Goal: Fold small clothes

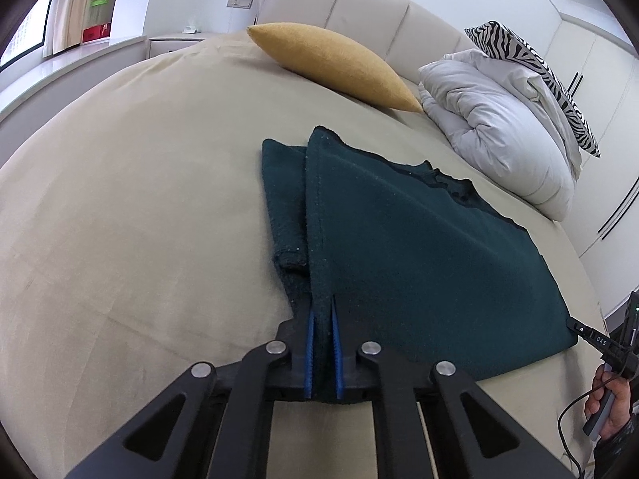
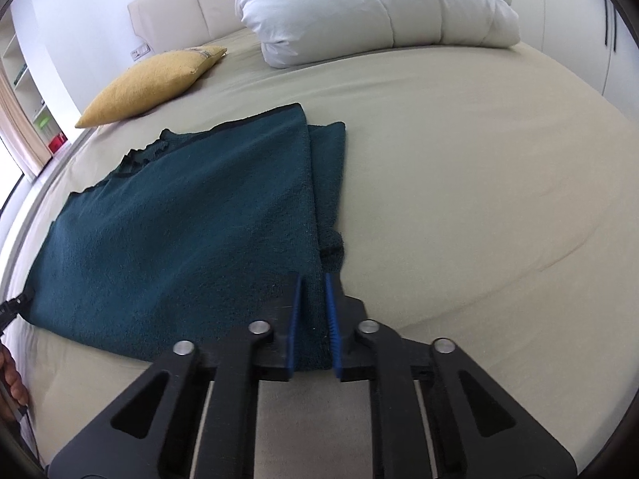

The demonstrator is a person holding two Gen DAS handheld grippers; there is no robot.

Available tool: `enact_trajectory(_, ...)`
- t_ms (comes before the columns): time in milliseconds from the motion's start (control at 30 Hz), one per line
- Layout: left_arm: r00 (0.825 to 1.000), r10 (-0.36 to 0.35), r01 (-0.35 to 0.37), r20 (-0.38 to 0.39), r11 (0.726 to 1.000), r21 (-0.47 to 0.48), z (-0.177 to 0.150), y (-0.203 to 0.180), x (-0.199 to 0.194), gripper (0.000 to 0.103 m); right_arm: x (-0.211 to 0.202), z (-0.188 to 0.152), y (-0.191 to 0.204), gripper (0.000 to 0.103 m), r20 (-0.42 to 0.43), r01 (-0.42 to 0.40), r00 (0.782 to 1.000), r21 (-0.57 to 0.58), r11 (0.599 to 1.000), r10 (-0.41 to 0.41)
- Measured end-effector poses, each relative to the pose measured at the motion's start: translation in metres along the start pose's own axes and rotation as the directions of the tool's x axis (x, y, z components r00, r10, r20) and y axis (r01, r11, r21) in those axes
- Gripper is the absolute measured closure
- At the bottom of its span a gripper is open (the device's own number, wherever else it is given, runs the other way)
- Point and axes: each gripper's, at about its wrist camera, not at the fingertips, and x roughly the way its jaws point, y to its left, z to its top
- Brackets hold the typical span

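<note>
We hold two grippers, each clamped on a near corner of one dark green sweater (image 1: pixel 419 247): our left gripper (image 1: pixel 323 319) pinches its left hem corner between blue pads, our right gripper (image 2: pixel 313 291) the opposite corner. The sweater lies flat on the beige bed (image 1: pixel 139 219), sleeves folded in. Beyond it sit one yellow pillow (image 1: pixel 335 64), one white duvet (image 1: pixel 499 127) and one zebra-striped cushion (image 1: pixel 531 64). The right gripper's finger reads "DAS".

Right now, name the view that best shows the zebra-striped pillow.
The left wrist view: the zebra-striped pillow shows there, propped behind the white duvet. The right wrist view shows none of its stripes, only the duvet.
</note>
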Motion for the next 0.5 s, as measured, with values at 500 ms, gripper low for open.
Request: enact_trajectory(500, 1.0, -0.027, 0.026, -0.013, 0.998, -0.064, -0.029, 0.012, -0.007, 0.097, 0.001, -0.021, -0.019, 0.099, -0.001, -0.033, 0.999, 0.105, 0.994, 0.033)
